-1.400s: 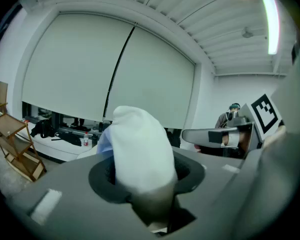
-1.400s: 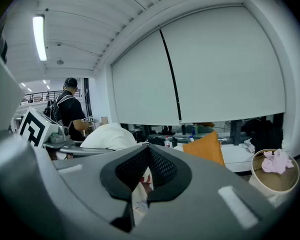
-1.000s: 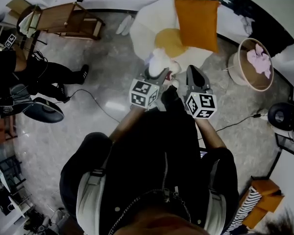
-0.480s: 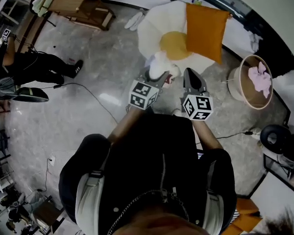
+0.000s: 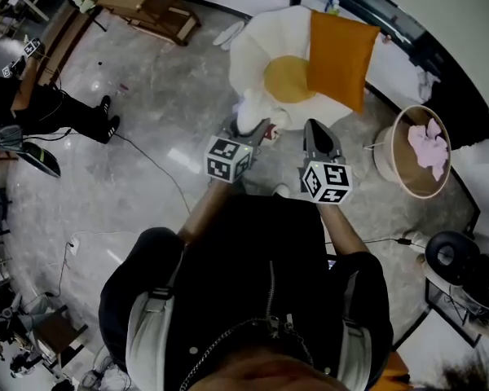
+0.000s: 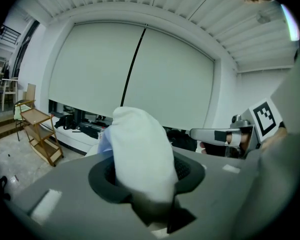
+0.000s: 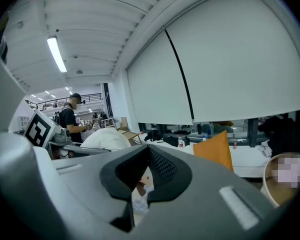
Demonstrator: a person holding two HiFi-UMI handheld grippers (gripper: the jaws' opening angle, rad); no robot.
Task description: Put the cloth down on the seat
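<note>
Your left claw (image 6: 146, 176) grips the white cloth (image 6: 140, 144), centre frame. Your right claw (image 7: 144, 179) is pinched narrow (nothing in it), below the seat (image 5: 287, 78) in the head view.

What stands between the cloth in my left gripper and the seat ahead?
Nothing visible does. The left gripper holds the cloth at the near edge of the white seat. On the seat a yellow cushion lies in the middle and an orange pillow leans at its right side; the near part looks free.
</note>
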